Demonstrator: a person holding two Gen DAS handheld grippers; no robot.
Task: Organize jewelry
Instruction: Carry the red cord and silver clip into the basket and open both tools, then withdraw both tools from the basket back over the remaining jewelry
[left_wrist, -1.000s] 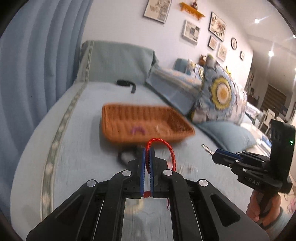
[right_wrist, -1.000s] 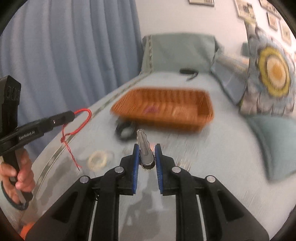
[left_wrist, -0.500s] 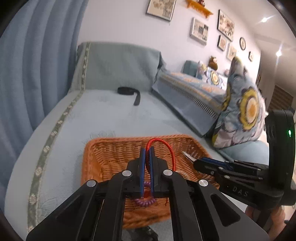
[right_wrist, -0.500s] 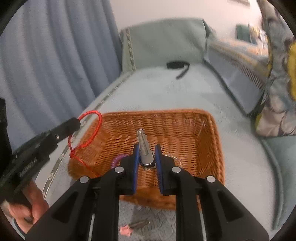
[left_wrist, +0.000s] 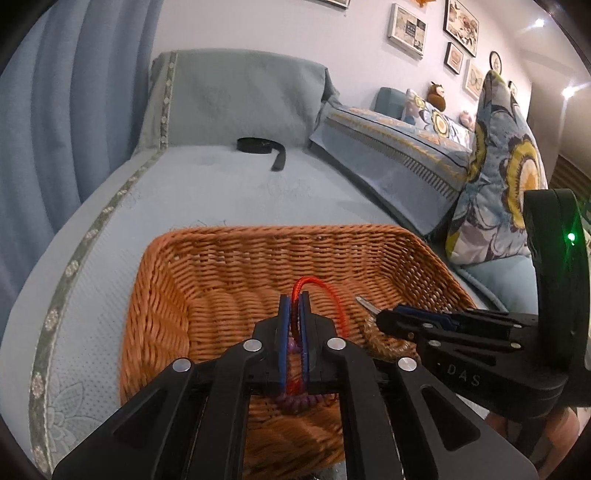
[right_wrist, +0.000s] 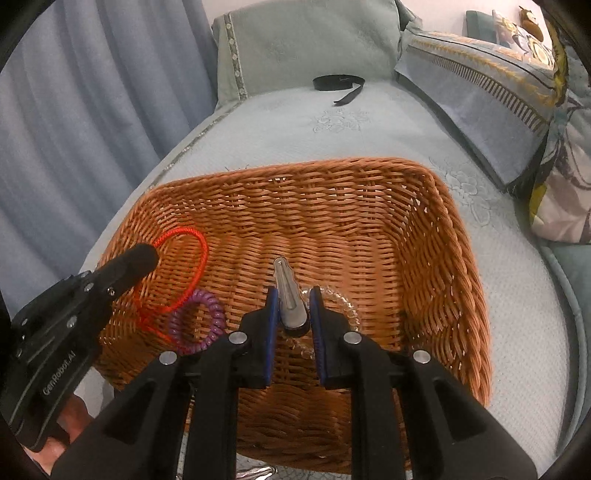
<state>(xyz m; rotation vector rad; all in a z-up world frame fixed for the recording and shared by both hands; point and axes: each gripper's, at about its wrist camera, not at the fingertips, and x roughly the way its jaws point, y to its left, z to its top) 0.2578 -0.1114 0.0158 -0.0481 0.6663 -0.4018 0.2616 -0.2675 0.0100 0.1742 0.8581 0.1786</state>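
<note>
Over the wicker basket (right_wrist: 436, 236) both tools hang now, pointing down into it from the near edge. The left tool (left_wrist: 294, 306) has the red cord bracelet (left_wrist: 334, 295) between its blue pads, and its jaws are opening as we watch; the gap is narrow, the cord is threaded through it, and the loop arches up and over to the right of the tips. In the right wrist view that same red loop dangles over the basket's left half, its tail reaching down towards the purple spiral hair tie (right_wrist: 195, 325) lying on the weave.

The right tool (right_wrist: 293, 299) stands nearly closed, gripping a silver hair clip (right_wrist: 290, 295) by its wide end. The clip's long axis runs straight out along the fingers, its narrow tip pointing to the far wall of the basket. Directly below it lies a clear spiral tie (right_wrist: 340, 299) on the basket floor.

So the relation that matters is simple: each piece sits straight above the basket floor, bracelet left, clip centre. My read is a double drop, and the left looks to be first. One risk: that cord may snag on a pad instead of falling clear.
</note>
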